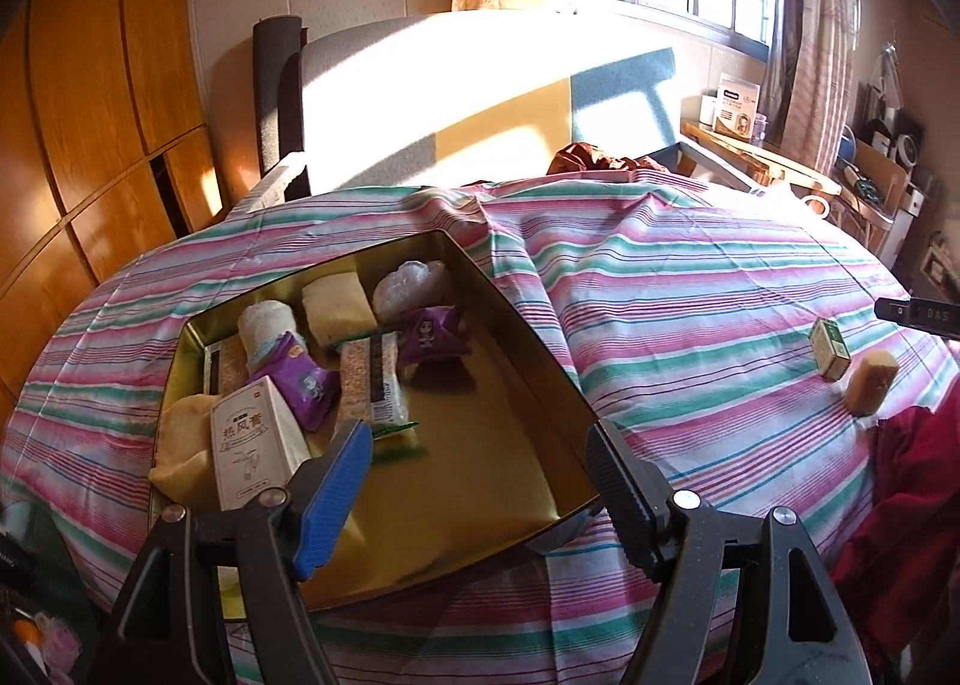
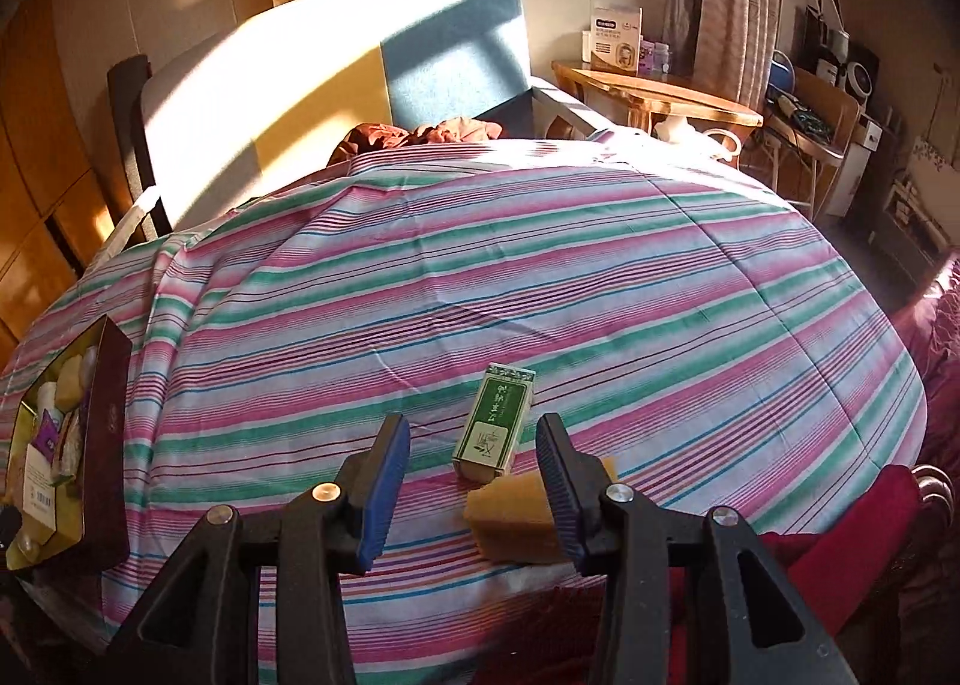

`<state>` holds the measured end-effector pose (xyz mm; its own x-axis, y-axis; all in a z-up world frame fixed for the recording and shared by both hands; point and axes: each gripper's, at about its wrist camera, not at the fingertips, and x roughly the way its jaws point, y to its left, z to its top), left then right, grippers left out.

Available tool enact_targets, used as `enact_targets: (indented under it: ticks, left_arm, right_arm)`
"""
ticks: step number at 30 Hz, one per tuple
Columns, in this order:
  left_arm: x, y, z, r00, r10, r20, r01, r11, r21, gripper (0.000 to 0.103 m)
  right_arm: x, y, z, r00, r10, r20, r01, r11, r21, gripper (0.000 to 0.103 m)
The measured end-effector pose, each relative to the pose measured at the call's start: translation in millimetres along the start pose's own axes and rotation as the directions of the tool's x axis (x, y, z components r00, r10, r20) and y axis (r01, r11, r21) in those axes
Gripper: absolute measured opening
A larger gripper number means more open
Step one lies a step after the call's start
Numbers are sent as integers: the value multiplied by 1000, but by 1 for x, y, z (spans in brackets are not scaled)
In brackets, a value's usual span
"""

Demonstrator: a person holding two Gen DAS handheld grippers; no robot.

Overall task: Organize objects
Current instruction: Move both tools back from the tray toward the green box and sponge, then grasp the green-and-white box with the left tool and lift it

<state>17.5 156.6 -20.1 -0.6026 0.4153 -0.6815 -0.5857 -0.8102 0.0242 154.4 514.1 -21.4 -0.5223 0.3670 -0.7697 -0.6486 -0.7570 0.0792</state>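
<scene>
A gold tin [image 1: 528,337] lies on the striped cloth and holds a white medicine box [image 1: 255,445], two purple packets [image 1: 300,379], a rolled towel [image 1: 264,325], a yellow sponge [image 1: 336,304] and grain bars [image 1: 375,379]. My left gripper [image 1: 480,439] hangs open over the tin's bare near end, with nothing between its fingers. A small green box [image 2: 495,421] and a yellow sponge block [image 2: 510,517] lie on the cloth to the right, apart from the tin [image 2: 111,445]. My right gripper [image 2: 474,424] is open just before them. Its right finger hides part of the sponge block.
The striped cloth [image 2: 540,277] covers a rounded table. A red fabric [image 2: 840,553] lies at its near right edge. Behind stand a sofa [image 2: 336,78] and a wooden side table [image 2: 660,96] with boxes. Wooden wardrobe doors [image 1: 90,114] are on the left.
</scene>
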Motion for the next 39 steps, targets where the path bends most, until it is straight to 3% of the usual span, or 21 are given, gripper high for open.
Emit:
enact_targets:
  ticks: [12,19,24,27,30,33,37,39]
  left_arm:
    - [23,-45,7,998,-53,-42,57,993,100,75]
    - [40,-79,15,992,-102,-73,113,981,155,75]
    - [56,-107,20,983,-145,-111,164,968,191,75]
    - [66,-128,27,975,-181,-132,206,955,212,75]
    - [78,-152,35,961,-225,-161,258,938,229,75]
    - [91,-178,44,938,-287,-194,328,915,234,75]
    - [113,-215,57,882,-385,-273,443,875,196,75]
    - [124,-233,63,867,-402,-294,465,866,186,75]
  right_arm:
    - [8,-33,-4,992,122,-14,-117,974,194,44]
    - [6,-59,-9,978,201,62,-210,914,346,44]
    - [0,-70,-12,972,199,123,-233,881,411,44]
    - [-7,-84,-19,961,199,194,-269,838,475,45]
    - [-12,-96,-25,945,202,256,-311,796,519,52]
    - [-13,-99,-25,938,209,276,-329,784,527,52]
    - [-13,-99,-24,932,223,285,-347,777,525,52]
    - [-12,-100,-24,930,233,283,-353,776,523,52]
